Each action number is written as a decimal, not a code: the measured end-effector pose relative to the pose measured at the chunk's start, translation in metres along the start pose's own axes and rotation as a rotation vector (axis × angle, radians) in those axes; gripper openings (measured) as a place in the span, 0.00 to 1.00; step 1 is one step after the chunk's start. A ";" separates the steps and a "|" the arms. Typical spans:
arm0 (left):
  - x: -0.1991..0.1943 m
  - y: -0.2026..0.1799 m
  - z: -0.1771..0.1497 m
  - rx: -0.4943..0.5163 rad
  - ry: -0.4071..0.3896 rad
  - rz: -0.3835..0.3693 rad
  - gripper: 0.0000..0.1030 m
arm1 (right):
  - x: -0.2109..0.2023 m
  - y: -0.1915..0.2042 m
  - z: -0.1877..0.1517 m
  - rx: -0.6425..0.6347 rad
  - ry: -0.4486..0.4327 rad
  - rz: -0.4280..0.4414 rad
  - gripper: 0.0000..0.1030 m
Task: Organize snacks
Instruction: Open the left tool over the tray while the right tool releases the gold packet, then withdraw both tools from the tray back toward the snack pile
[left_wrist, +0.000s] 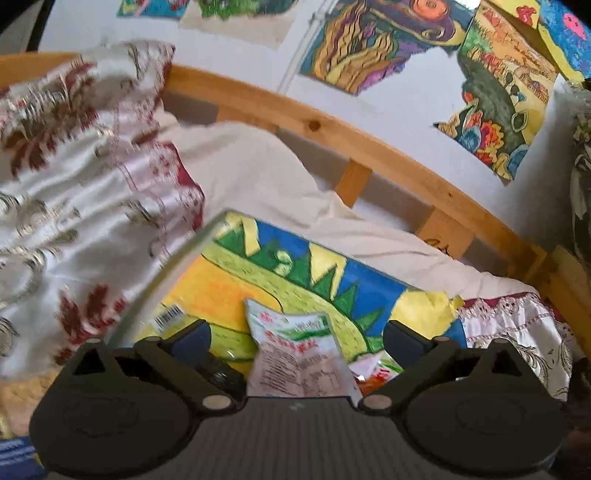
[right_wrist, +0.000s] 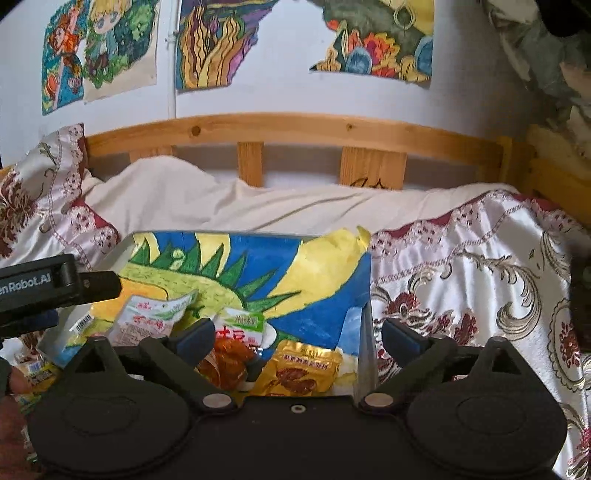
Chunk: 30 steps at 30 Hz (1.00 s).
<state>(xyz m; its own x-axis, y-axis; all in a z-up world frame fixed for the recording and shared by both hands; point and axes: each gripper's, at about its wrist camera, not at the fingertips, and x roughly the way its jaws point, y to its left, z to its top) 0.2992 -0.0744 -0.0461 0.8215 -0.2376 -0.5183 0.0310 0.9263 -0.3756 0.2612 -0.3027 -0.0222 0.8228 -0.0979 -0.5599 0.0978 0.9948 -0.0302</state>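
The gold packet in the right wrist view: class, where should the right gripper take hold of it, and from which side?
Grip the gold packet by its top sealed edge, coming from above and slightly behind. It lies flat and loose in the clear box beside the orange snack, so the thin raised edge probably gives the open right gripper its only real purchase; the box wall blocks a side approach.

Black left gripper, blue-padded fingers, silver pivot screws, round housings

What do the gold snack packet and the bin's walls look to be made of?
Gold snack packet: probably metallised plastic film, glossy, creased, with crimped edges. Bin wall: likely clear rigid plastic, smooth; the bedspread shows through it, and its edge looks translucent grey.
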 end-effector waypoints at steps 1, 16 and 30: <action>-0.004 0.001 0.001 0.004 -0.015 0.009 0.99 | -0.002 0.000 0.000 0.000 -0.008 0.004 0.96; -0.077 0.021 0.003 0.079 -0.079 0.133 0.99 | -0.038 0.004 0.001 0.021 -0.076 0.077 0.99; -0.140 0.048 -0.005 0.158 -0.045 0.307 0.99 | -0.089 0.011 0.001 0.040 -0.153 0.208 0.99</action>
<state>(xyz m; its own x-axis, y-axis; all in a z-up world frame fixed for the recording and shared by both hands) 0.1828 0.0018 0.0051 0.8307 0.0687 -0.5525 -0.1362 0.9873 -0.0820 0.1897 -0.2830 0.0276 0.9022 0.1021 -0.4190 -0.0626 0.9923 0.1071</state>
